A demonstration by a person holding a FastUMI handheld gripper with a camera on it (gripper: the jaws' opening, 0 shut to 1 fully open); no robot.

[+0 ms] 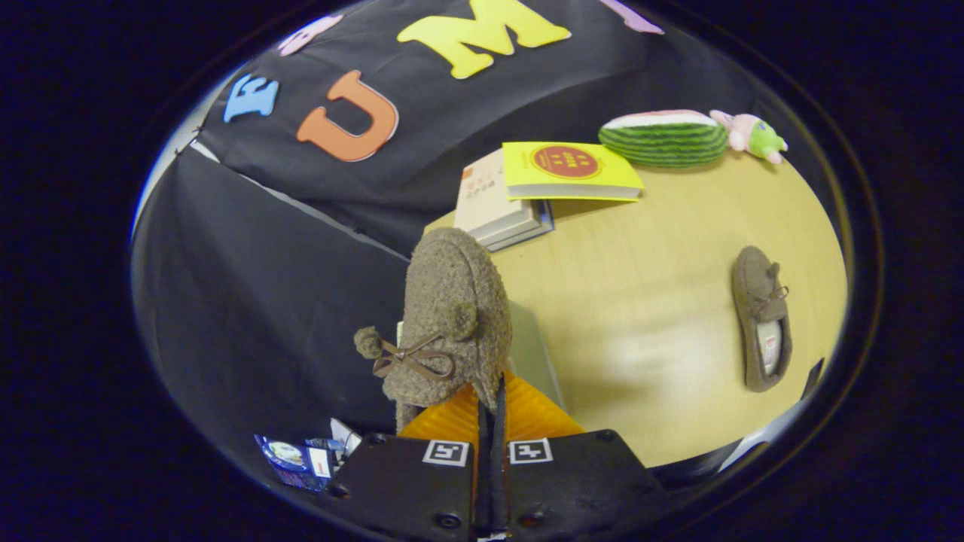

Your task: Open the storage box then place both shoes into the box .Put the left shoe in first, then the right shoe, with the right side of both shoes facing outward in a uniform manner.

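Note:
A brown fuzzy shoe [452, 316] with a ribbon bow and pompoms hangs in the air just ahead of my fingers, toe pointing away. My gripper [489, 403] is shut on its rear rim, and both fingers [538, 421] press close together on the fabric. The second brown shoe [761, 320] lies flat on the wooden table [648, 301], far off to the right, opening up. A pale grey-green panel [533, 346] shows right behind the held shoe; most of it is hidden, and I cannot tell whether it belongs to the storage box.
A stack of books [497, 211] with a yellow book [568, 172] on top lies at the table's far side. Beyond it rest a watermelon plush [663, 139] and a small pink-green plush [753, 135]. Small blue packets [294, 455] lie low beside the left finger.

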